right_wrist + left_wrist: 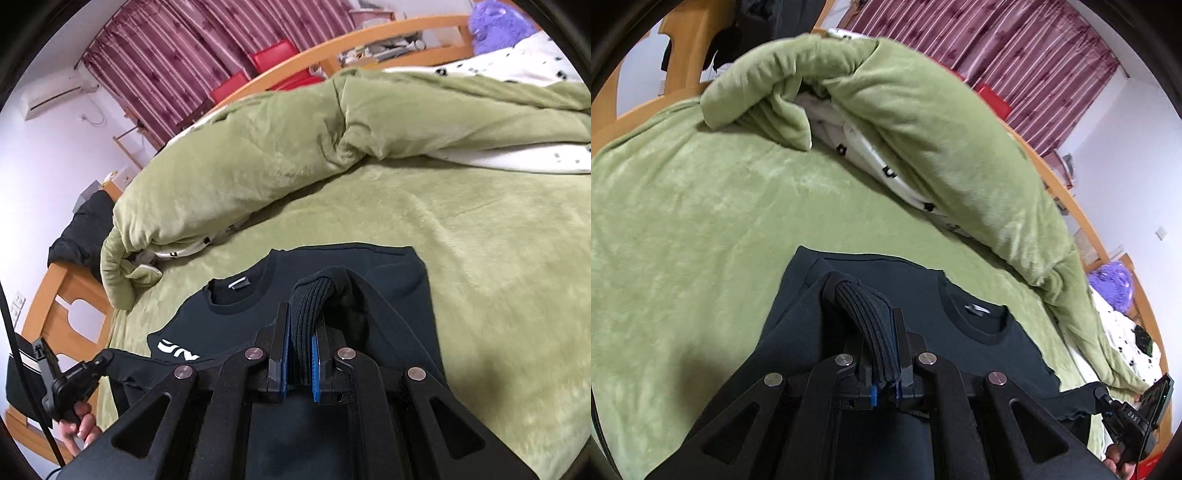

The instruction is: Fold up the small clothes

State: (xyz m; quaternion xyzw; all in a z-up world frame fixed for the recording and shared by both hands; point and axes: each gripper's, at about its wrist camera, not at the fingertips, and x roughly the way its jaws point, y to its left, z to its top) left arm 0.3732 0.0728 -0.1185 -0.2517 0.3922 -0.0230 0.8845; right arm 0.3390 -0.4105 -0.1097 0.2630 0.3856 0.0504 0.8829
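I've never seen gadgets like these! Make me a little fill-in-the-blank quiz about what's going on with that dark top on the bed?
1. The dark sweatshirt lies on a ____ fleece blanket.
2. The left gripper is clamped on a ribbed ____ of the sweatshirt.
3. The right gripper has its jaws ____ on ribbed fabric as well.
4. The curtains behind the bed are ____ with pale stripes.

Missing words: green; cuff; shut; maroon

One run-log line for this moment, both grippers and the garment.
left gripper: shut on cuff | right gripper: shut on cuff | sweatshirt: dark, on green bed, neck away | fold: underway
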